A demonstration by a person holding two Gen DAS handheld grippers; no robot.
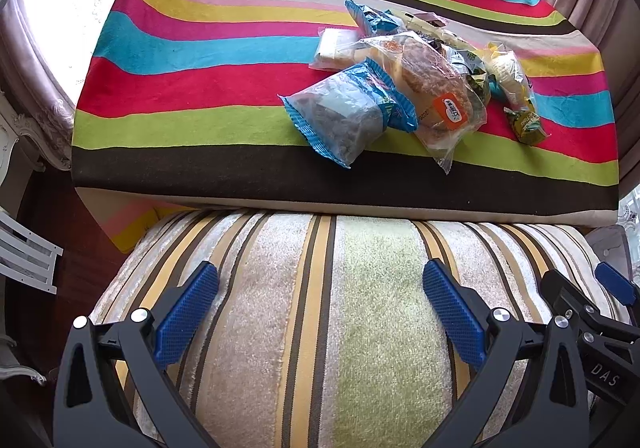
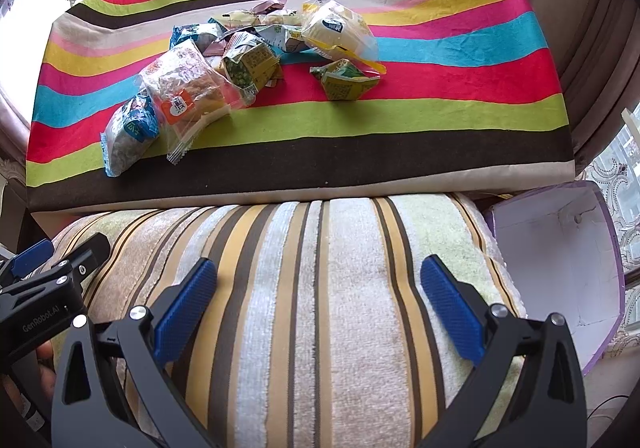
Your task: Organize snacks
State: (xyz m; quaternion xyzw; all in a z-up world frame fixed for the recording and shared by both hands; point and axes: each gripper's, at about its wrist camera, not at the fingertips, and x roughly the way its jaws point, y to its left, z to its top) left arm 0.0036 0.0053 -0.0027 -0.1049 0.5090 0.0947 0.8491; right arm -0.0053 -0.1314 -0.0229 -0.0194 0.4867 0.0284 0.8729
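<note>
A heap of wrapped snacks lies on a striped cloth (image 1: 208, 47) (image 2: 460, 47). It holds a blue-edged packet (image 1: 340, 115) (image 2: 130, 131), a clear bread bag with an orange label (image 1: 434, 87) (image 2: 188, 91), a green packet (image 1: 524, 123) (image 2: 344, 81) and several small wrappers behind. My left gripper (image 1: 320, 308) hangs open and empty over a striped cushion, well short of the heap. My right gripper (image 2: 318, 302) is likewise open and empty above the same cushion. Each gripper shows at the edge of the other's view.
A striped plush cushion (image 1: 312, 308) (image 2: 320, 288) fills the foreground below the table edge. An open purple-rimmed box (image 2: 560, 260) with a white inside stands to the right of the cushion. Curtains (image 2: 592, 27) hang behind the table. White furniture (image 1: 24, 260) stands at the left.
</note>
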